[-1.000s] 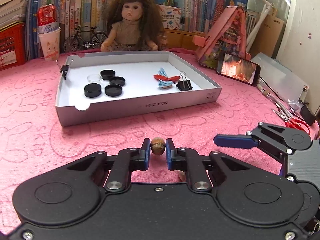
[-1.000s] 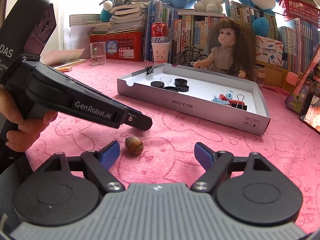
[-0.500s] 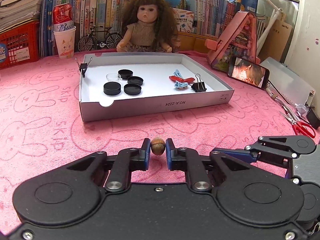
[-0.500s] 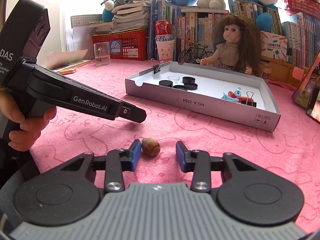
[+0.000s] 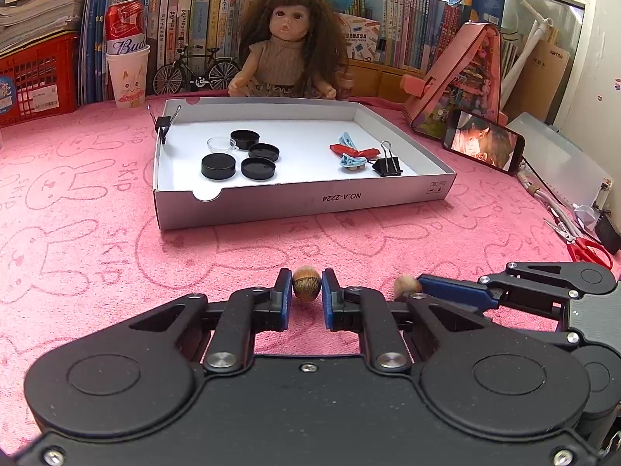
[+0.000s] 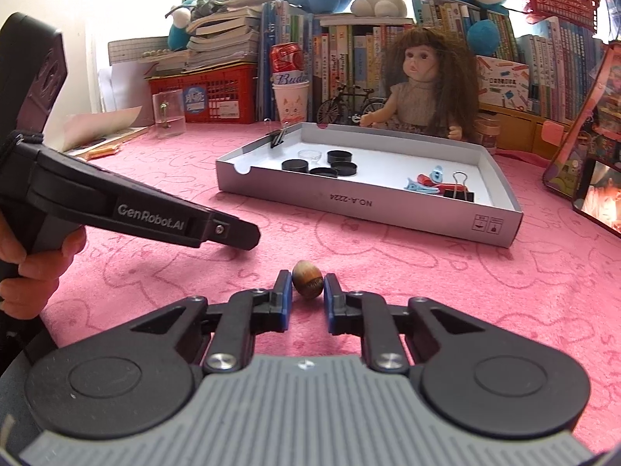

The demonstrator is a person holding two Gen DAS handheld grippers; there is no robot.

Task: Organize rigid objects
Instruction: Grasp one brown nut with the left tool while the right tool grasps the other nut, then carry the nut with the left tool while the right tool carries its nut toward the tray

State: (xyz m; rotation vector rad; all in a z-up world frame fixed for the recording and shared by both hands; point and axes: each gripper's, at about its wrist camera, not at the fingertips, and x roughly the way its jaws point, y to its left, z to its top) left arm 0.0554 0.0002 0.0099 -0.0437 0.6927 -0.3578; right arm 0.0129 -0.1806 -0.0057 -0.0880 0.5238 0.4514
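A small brown nut (image 5: 306, 288) sits between the blue pads of my left gripper (image 5: 306, 293), which is shut on it just above the pink cloth. A second brown nut (image 6: 307, 284) lies on the cloth between the fingertips of my right gripper (image 6: 307, 291). Its jaws are closing, and thin gaps still show on both sides of the nut. The left wrist view shows that same nut (image 5: 405, 285) against the right gripper's blue finger (image 5: 454, 291). Ahead stands the white cardboard tray (image 5: 302, 206), holding black round caps (image 5: 218, 166), coloured clips (image 5: 353, 155) and a black binder clip (image 5: 388, 163).
A doll (image 5: 287, 54) sits behind the tray, with a paper cup (image 5: 128, 77) and a red crate (image 5: 35, 77) to the left. A phone (image 5: 485, 145), cables and red scissors (image 5: 588, 250) lie at the right. A hand (image 6: 27, 268) holds the left gripper's handle.
The right gripper's jaws have come in from wide apart to close around the second nut. The left gripper has kept its grip on the first nut.
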